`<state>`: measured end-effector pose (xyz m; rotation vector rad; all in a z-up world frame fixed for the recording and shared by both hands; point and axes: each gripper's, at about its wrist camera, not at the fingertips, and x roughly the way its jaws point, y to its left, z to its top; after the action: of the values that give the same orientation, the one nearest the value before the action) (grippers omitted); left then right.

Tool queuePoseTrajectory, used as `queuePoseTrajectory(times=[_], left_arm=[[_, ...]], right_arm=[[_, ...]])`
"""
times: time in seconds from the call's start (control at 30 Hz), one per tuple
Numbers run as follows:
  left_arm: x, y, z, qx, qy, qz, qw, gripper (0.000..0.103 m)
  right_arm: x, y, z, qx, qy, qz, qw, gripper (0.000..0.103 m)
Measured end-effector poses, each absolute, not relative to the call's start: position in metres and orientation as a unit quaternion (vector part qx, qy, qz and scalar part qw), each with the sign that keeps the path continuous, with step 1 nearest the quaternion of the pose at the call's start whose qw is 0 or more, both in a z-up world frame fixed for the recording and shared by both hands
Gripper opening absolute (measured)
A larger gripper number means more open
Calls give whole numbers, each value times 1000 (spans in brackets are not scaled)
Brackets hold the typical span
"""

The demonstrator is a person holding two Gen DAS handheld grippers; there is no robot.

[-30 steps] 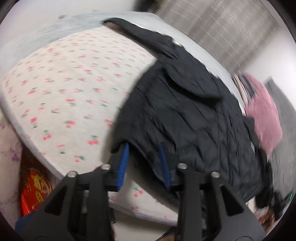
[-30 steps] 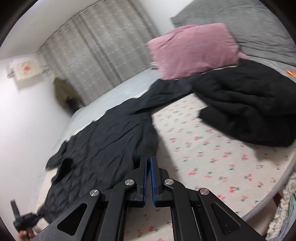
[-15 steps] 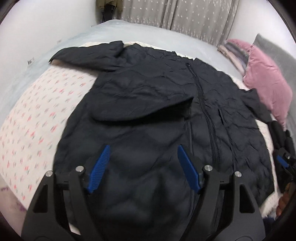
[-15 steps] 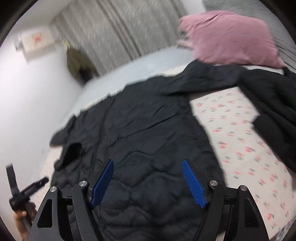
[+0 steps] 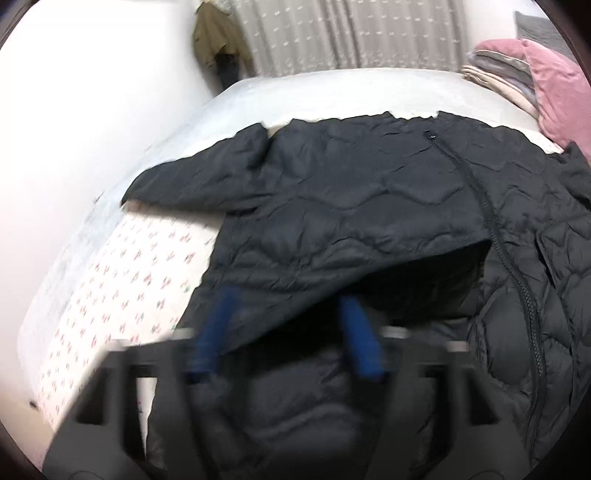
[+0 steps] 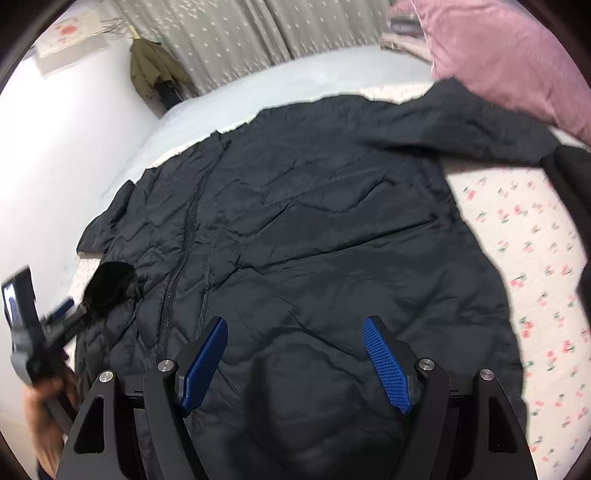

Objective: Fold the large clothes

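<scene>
Black quilted jacket [image 6: 314, 229] lies spread flat on the cherry-print bed sheet [image 6: 532, 258], filling most of both wrist views. Its long axis, marked by the zipper [image 5: 506, 251], runs from about 6 o'clock near the cameras up to about 12 o'clock toward the curtain [image 5: 351, 33]. One sleeve [image 5: 192, 181] reaches out toward 10 o'clock in the left view, the other sleeve [image 6: 461, 122] toward 2 o'clock in the right view, ending by the pink pillow [image 6: 509, 59].

The left gripper [image 5: 288, 332] is blurred; its jaws have just been closing, and the edge of the dark hood flap [image 5: 332, 266] lies between the blue pads [image 5: 354, 332], though whether they already pinch it cannot be told. The right gripper [image 6: 295, 362] hovers with its jaws spread wide, nothing between them, the jacket body directly below and ahead at 12 o'clock.

The hood opening sits at about 9 o'clock from the right gripper, so the left hand is plainly the nearer one for it; the right is better placed for the sleeve at 2 o'clock.
</scene>
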<state>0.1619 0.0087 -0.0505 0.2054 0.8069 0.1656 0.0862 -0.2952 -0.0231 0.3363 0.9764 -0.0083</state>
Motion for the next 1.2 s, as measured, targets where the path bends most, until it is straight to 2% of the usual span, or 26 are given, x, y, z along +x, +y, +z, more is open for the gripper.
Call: queuePoseTrajectory(times=[0.03,0.17,0.37,0.47,0.6,0.7,0.77,0.83,0.97,1.1,1.2], left_arm=[[165,6,-56,109,402,79,906,4],[166,9,-62,114,413,70,901,3],[125,44,-30,58,380,45,922,3],[113,62,-31,10,398,14,917,4],[108,57,-47,47,443,-8,895,8],[97,60,-54,50,468,-35,881,22],[87,69,-43,26,446,-48,893,57],[81,83,-30,-20,419,-64,906,67],[96,93,-19,-134,399,-97,902,72],[142,58,-38,-104,446,-56,887,72],[162,39,-72,-74,516,-18,853,73]], right_arm=[[84,-296,-22,157,468,-8,870,77],[84,-300,-26,159,477,-11,864,77],[76,-311,-25,180,476,-7,861,77],[73,-313,-23,186,474,-7,861,77],[74,-308,-24,180,484,10,857,77],[76,-303,-28,169,498,13,851,77],[76,-305,-29,172,500,14,848,77],[75,-312,-26,184,495,11,849,77],[75,-330,-26,213,485,-6,848,77],[78,-344,-31,254,482,-14,839,77],[77,-354,-34,274,477,-21,835,77]])
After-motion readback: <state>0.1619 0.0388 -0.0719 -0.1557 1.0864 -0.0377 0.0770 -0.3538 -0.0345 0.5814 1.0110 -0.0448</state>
